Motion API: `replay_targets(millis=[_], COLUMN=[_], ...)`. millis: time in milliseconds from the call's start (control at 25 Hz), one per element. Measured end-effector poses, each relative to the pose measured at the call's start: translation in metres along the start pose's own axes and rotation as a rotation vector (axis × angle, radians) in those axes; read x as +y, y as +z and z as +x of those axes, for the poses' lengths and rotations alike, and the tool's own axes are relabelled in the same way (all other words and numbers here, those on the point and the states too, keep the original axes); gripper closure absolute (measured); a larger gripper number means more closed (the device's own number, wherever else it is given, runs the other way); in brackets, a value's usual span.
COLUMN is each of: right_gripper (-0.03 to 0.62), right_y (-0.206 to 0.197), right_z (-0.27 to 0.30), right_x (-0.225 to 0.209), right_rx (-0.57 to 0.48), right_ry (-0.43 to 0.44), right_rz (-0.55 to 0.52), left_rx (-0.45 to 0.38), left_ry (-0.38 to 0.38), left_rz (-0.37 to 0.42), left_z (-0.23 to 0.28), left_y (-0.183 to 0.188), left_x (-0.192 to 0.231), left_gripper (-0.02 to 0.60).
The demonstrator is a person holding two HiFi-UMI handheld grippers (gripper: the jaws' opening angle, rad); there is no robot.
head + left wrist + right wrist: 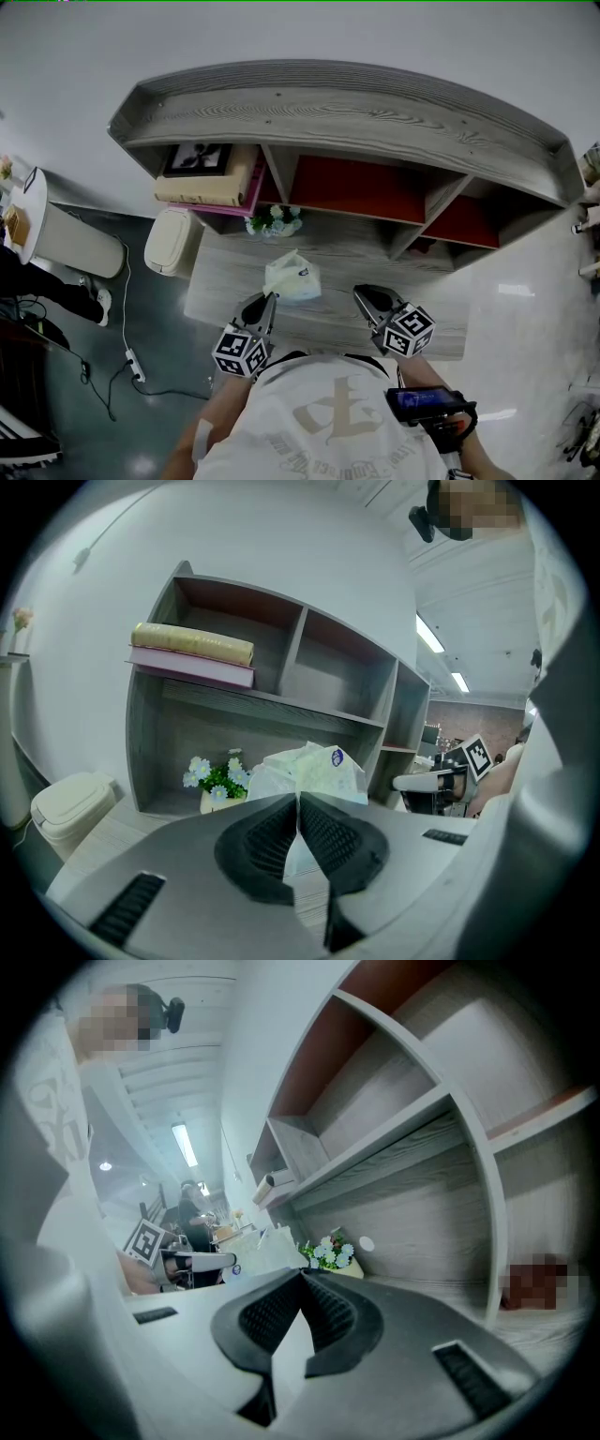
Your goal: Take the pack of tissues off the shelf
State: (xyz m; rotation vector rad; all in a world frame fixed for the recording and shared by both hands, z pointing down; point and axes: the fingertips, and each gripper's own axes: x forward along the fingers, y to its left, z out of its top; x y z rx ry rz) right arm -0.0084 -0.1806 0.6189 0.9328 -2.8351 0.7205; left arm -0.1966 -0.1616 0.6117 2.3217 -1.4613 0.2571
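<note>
Two grippers, one shelf (347, 103), one pack of tissues (292, 278); all places are taken from the pack.

Well left of pack and further back: stack of books (206, 187), lying flat in the leftmost shelf compartment.

Just behind pack, slightly left: small pot of flowers (275, 221) at the mouth of the lower compartment.

Left gripper (269, 302): on the near side of pack, a little left, pointing at it. Jaws shut tip to tip, nothing between them. Pack visible just beyond the tips in the left gripper view; contact not apparent.

Pack itself: upright, top crumpled, standing on the tabletop (234, 272) in front of the shelf compartments and outside all of them. Held by neither gripper.

Right gripper (366, 295): right of pack, near but clear of it. Jaws closed on nothing.

Step in hand, judgement only: not settled.
- Fits a late stage: pack stands out of the compartments, on the tabletop, with both jaws let go.
- Fits an early stage equally, if the board under the pack counts as the shelf's lowest level: left gripper lined up on pack.

Next move, judgement only:
- Any grasp from here would call for jaws opened wider than the pack.
- Soft wrapper likely to crush or slip under a narrow pinch.
- Flowers close behind pack, easily knocked.
</note>
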Motion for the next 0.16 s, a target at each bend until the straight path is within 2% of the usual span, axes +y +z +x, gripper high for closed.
replay_targets(millis=[160], right_gripper=[0.591], right_y=[-0.0013], right_z=[-0.0021], right_x=[0.0016], right_rx=[0.005], right_ry=[-0.002], right_rz=[-0.003], left_rx=[0.001], left_ry=[-0.007], left_rz=[-0.001], left_z=[-0.0001], left_y=[0.0000], left_x=[-0.0019], left_gripper=[0.565])
